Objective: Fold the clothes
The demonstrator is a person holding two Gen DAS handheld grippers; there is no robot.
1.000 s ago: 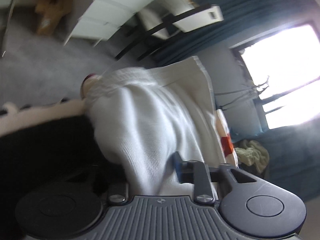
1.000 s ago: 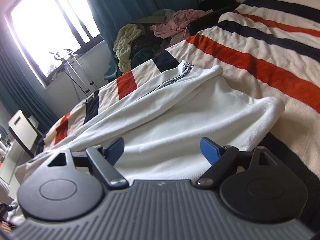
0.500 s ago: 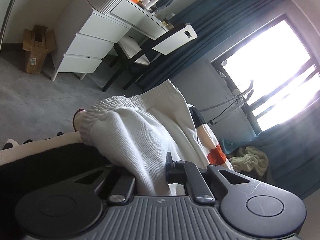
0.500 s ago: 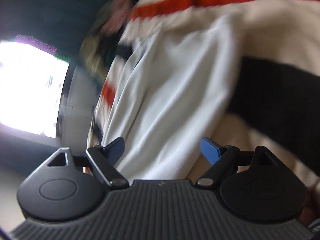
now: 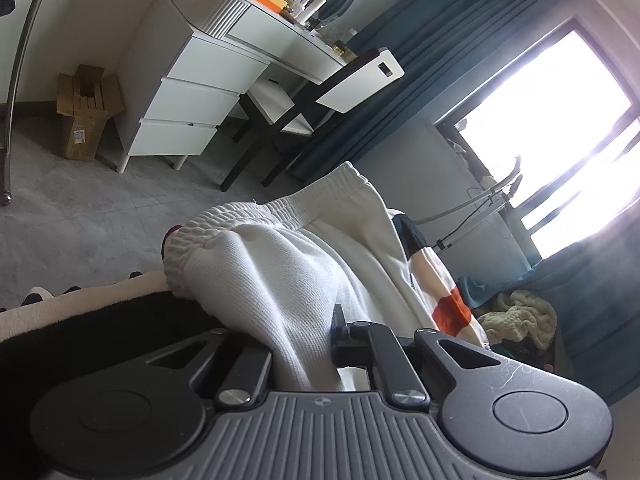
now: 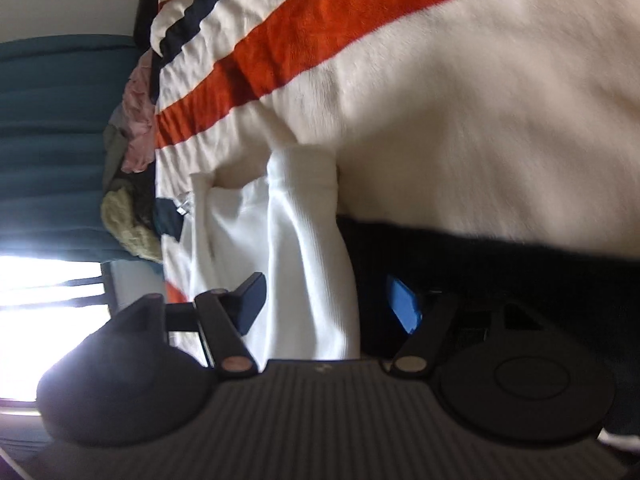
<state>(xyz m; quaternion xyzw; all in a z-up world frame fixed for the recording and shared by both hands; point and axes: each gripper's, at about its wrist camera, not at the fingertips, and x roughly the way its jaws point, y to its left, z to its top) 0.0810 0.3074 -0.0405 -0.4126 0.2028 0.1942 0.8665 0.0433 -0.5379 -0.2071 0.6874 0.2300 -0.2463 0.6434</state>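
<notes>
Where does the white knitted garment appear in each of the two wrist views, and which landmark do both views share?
Left wrist: the white knitted garment fills the centre, its fabric clamped in the left hand-held gripper.
Right wrist: it lies centre-left, between the open fingers of the right hand-held gripper.
Shared landmark: the cream, orange and black striped blanket.

A white three-drawer dresser (image 5: 192,92) stands against the wall, a brown cardboard box (image 5: 86,110) on the grey floor beside it. Teal curtains (image 5: 420,52) flank the bright window (image 5: 560,128). A cream blanket with orange and navy stripes (image 6: 460,92) covers the bed.
</notes>
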